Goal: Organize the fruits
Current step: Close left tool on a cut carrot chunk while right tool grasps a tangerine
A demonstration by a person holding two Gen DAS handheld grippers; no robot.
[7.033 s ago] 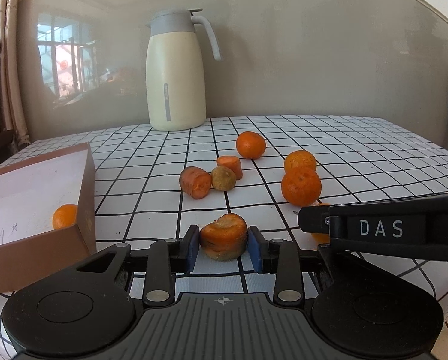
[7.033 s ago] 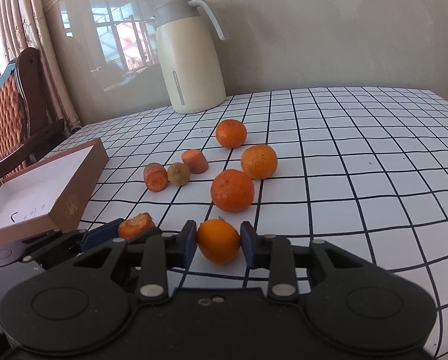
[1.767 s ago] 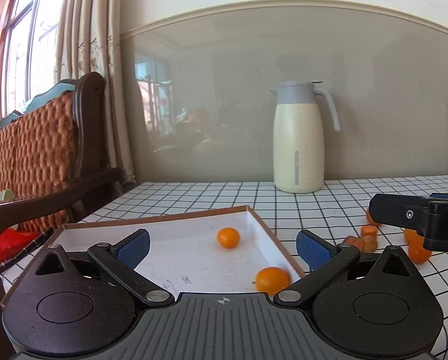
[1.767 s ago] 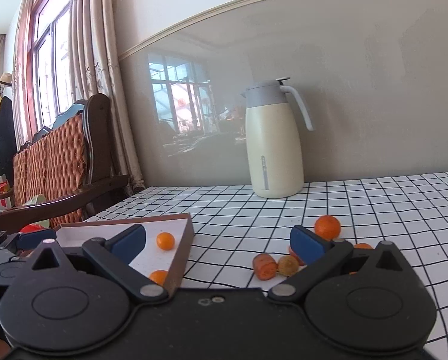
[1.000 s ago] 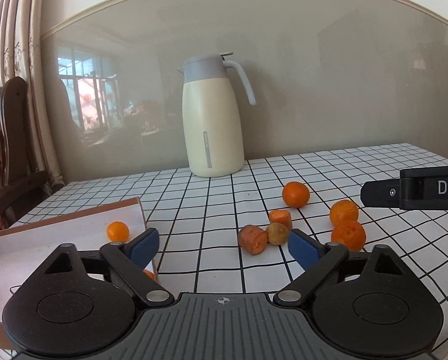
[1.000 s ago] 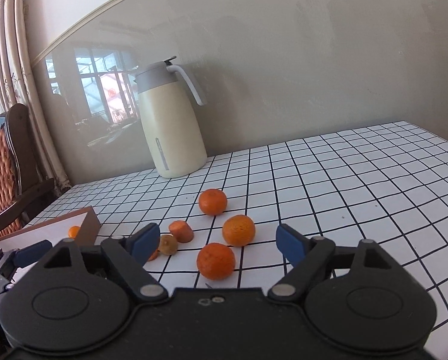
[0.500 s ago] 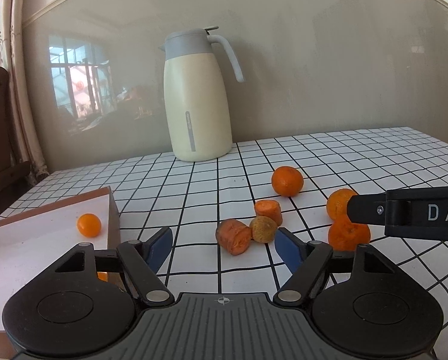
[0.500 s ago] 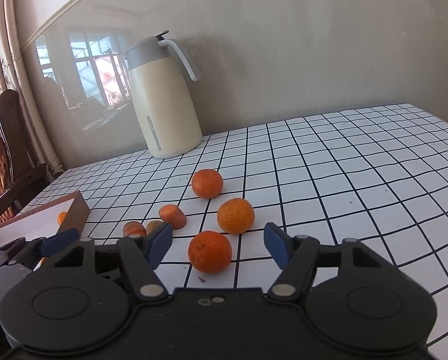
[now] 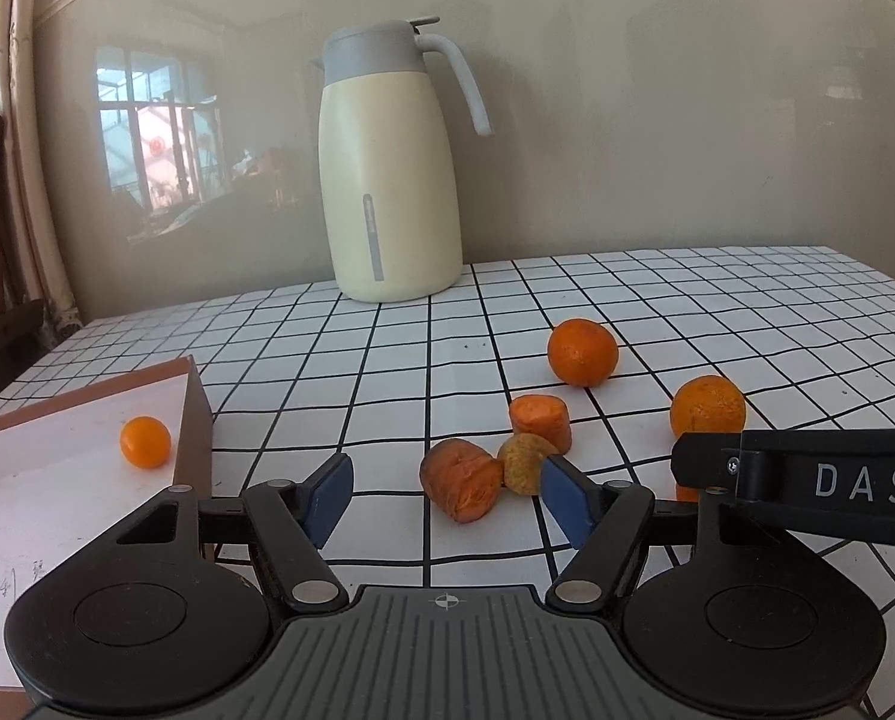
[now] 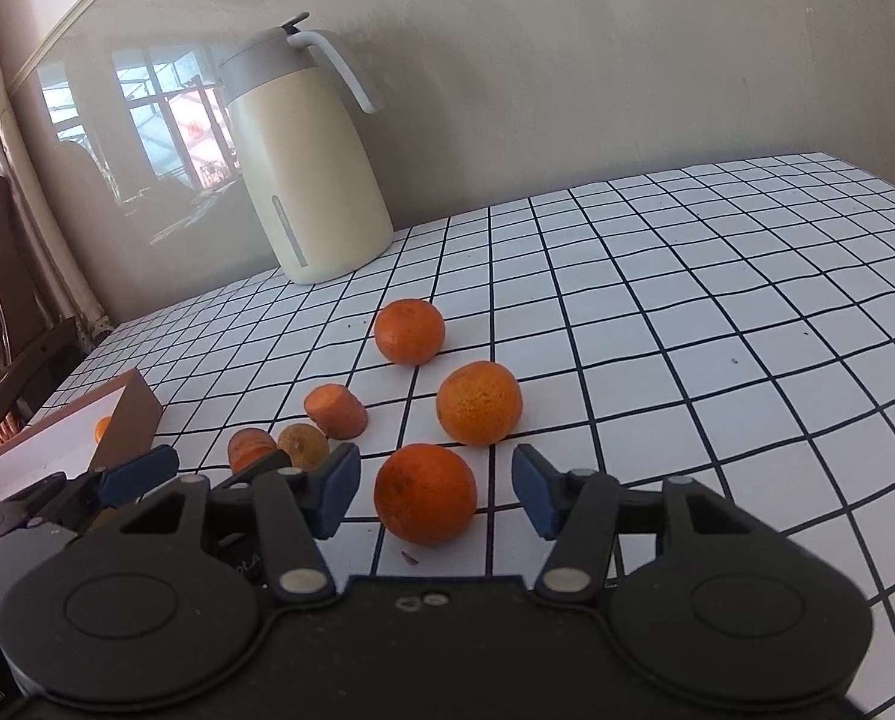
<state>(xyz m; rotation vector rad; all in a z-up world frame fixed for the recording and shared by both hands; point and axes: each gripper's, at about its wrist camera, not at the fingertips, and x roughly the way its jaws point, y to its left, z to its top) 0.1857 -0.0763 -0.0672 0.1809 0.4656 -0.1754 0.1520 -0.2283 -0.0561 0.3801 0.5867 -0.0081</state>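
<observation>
A box [image 9: 192, 420] at the left holds a small orange [image 9: 144, 441]. The left gripper [image 9: 444, 501] is closing, pads clear of the carrot chunk [image 9: 460, 479] between them. A jug [image 9: 387, 180] stands behind. The right gripper [image 10: 432, 489] is closing around the near orange [image 10: 425, 492], not yet pressing. Two oranges [image 10: 478, 402] lie beyond.

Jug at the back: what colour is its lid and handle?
Grey lid and handle on the cream jug, clearest in the left wrist view.
</observation>
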